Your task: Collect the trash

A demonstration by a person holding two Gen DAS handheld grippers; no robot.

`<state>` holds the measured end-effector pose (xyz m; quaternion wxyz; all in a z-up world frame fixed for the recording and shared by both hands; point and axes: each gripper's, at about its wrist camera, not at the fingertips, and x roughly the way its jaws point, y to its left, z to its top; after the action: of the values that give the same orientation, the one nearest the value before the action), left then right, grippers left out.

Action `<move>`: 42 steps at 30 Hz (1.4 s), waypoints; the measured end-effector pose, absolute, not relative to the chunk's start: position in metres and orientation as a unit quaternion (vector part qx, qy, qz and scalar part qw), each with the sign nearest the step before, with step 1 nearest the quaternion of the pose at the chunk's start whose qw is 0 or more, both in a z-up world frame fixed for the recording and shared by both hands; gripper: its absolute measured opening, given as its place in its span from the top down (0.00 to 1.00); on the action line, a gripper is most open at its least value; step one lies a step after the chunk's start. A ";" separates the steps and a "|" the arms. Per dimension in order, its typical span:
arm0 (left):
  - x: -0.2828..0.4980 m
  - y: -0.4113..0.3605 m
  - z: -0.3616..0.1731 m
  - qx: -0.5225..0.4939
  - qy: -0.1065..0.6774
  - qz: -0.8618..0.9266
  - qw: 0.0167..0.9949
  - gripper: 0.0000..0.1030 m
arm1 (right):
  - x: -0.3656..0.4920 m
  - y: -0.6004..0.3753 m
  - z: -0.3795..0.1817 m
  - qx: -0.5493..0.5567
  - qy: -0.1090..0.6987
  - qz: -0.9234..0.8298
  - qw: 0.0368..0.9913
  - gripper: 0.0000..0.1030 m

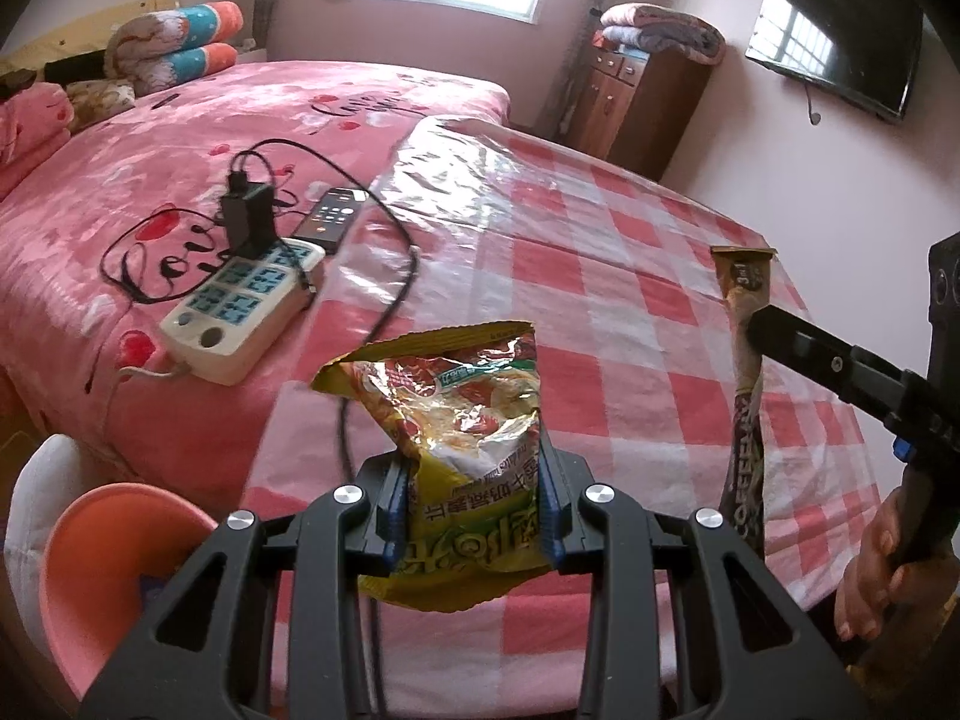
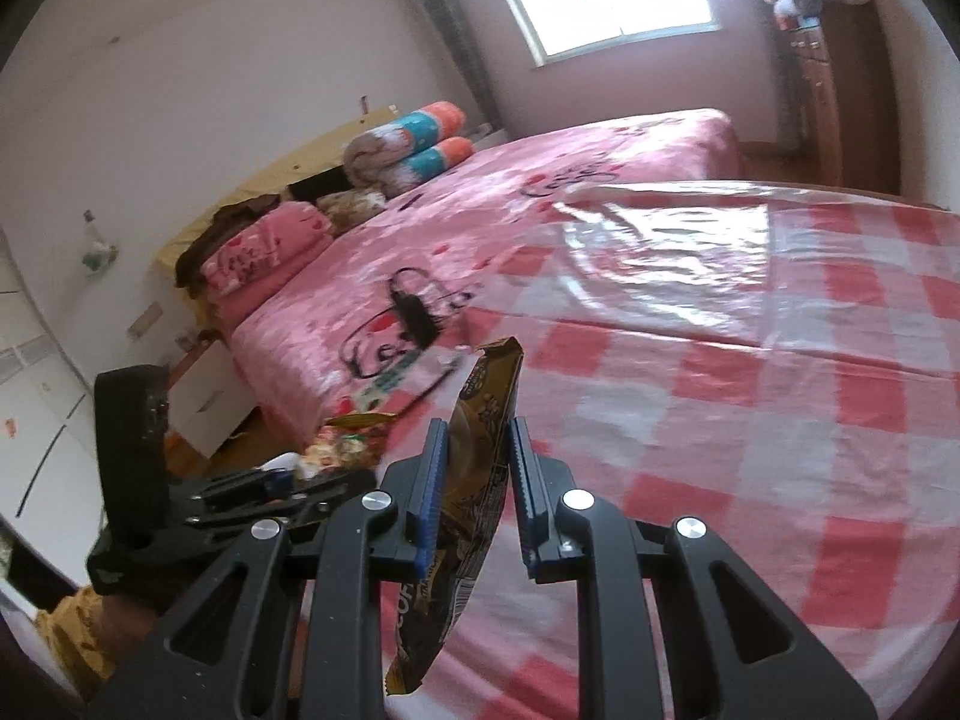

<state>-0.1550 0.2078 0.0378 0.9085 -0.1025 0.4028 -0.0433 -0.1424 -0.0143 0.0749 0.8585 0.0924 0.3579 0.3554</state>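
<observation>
In the left wrist view my left gripper [image 1: 477,480] is shut on a crumpled yellow-green snack bag [image 1: 474,408], held upright above the near edge of the checked table [image 1: 600,300]. To its right, my right gripper [image 1: 759,327] pinches a long brown-gold coffee sachet [image 1: 744,420] that hangs upright. The right wrist view shows that right gripper [image 2: 477,450] shut on the coffee sachet [image 2: 480,420], which sticks out above and below the blue pads. The left gripper [image 2: 354,477] with the snack bag [image 2: 342,447] is at the lower left there.
A white power strip [image 1: 240,312] with a black charger, a dark cable and a phone [image 1: 333,216] lie where the pink bed [image 1: 120,180] meets the table. An orange bin [image 1: 108,546] stands at the lower left. A person's hand [image 1: 870,570] grips the right handle.
</observation>
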 end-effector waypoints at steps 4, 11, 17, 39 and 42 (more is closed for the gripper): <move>-0.165 0.227 0.039 -0.107 0.399 -0.022 0.910 0.66 | -0.147 0.012 0.078 0.084 0.362 0.383 0.846 0.78; -0.191 0.272 0.040 -0.122 0.396 0.030 0.910 0.66 | -0.156 0.068 0.083 0.068 0.364 0.433 0.822 0.78; -0.217 0.314 0.026 -0.142 0.404 0.084 0.900 0.66 | -0.166 0.114 0.087 0.050 0.363 0.466 0.805 0.78; -0.259 0.384 -0.047 -0.200 0.449 0.196 0.849 0.30 | -0.183 0.193 0.039 0.009 0.410 0.491 0.768 0.39; -0.259 0.384 -0.039 -0.192 0.441 0.201 0.853 0.26 | -0.182 0.177 0.047 0.007 0.389 0.469 0.793 0.26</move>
<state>-0.2585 0.3839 -0.0387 0.8535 -0.1922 0.4406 0.2012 -0.1816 0.1769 0.0472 0.7929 0.0070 0.3885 0.4693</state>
